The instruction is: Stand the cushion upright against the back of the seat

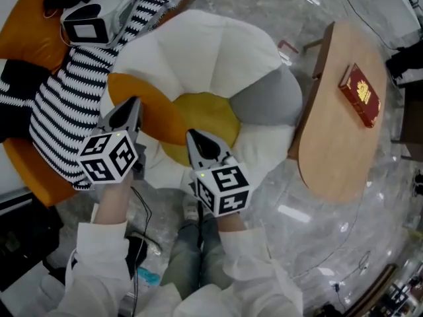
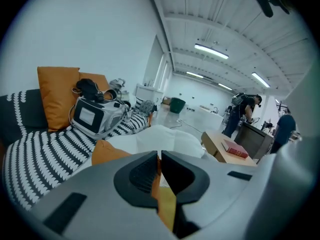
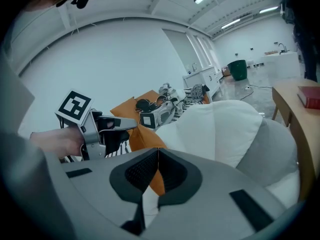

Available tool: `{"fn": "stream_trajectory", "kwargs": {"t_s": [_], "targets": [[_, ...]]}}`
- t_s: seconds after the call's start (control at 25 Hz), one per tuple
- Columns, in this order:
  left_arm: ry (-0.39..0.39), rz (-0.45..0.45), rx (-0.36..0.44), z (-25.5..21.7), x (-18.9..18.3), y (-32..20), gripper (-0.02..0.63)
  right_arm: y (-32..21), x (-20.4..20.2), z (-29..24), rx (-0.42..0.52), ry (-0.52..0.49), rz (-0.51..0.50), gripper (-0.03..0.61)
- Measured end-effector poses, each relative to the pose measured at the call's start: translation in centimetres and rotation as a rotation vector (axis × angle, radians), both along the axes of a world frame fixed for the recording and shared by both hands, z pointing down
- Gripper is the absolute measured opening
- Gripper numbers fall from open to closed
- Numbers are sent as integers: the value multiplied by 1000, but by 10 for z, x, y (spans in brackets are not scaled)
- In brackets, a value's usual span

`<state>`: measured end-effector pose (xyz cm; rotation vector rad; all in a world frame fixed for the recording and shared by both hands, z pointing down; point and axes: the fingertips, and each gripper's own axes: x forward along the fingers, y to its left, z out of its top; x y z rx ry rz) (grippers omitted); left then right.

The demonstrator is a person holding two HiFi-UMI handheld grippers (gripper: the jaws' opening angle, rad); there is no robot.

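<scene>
I have both grippers on the flower-shaped cushion [image 1: 211, 51], which fills the middle of my head view. Its white petals fan toward 12 o'clock, a grey petal [image 1: 268, 98] sits at 3 o'clock of its yellow centre [image 1: 205, 114], and an orange petal [image 1: 142, 104] sits at 9 o'clock.

The left gripper [image 2: 159, 156] is clamped on that orange petal. Its jaws are nearly together, with a fold of orange and yellow fabric pinched between the pads. The right gripper [image 3: 156, 151] is closed on the cushion too, near the yellow centre. Orange cloth is squeezed between its jaws and white cloth shows just below them. The two grippers are near each other, with the left one at 9 o'clock of the right.

The cushion's 9 o'clock edge overlaps a black-and-white striped throw [image 1: 66, 111] spread over the sofa. Orange back pillows [image 2: 57, 96] stand upright on that sofa, and a grey-and-white bag [image 1: 89, 22] rests against them at 11 o'clock. I cannot tell whether the cushion is resting on the seat or hanging from my grip.

At 3 o'clock is a wooden bench [image 1: 330, 137], just beside the cushion, carrying a red book [image 1: 360, 94].
</scene>
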<state>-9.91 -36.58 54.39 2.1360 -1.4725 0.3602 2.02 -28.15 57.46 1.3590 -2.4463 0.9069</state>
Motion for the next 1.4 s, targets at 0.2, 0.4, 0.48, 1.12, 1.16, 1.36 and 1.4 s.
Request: {"fn": "stream_trajectory", "kwargs": {"t_s": [0.2, 0.4, 0.48, 1.12, 1.16, 1.36, 1.4], "targets": [[-10, -55, -17, 0, -22, -10, 29, -3, -1, -5, 1, 2, -4, 12], [-1, -60, -38, 17, -23, -19, 29, -10, -1, -3, 2, 8, -5, 12], [4, -63, -34, 22, -21, -23, 29, -12, 2, 0, 0, 11, -1, 12], [-8, 22, -11, 45, 5, -73, 32, -20, 15, 23, -42, 13, 18, 12], [-8, 18, -10, 47, 5, -75, 32, -20, 15, 24, -43, 12, 17, 12], [-38, 12, -17, 51, 5, -81, 62, -19, 14, 26, -49, 12, 16, 12], [-36, 19, -18, 51, 6, -82, 101, -19, 14, 26, -48, 12, 16, 12]]}}
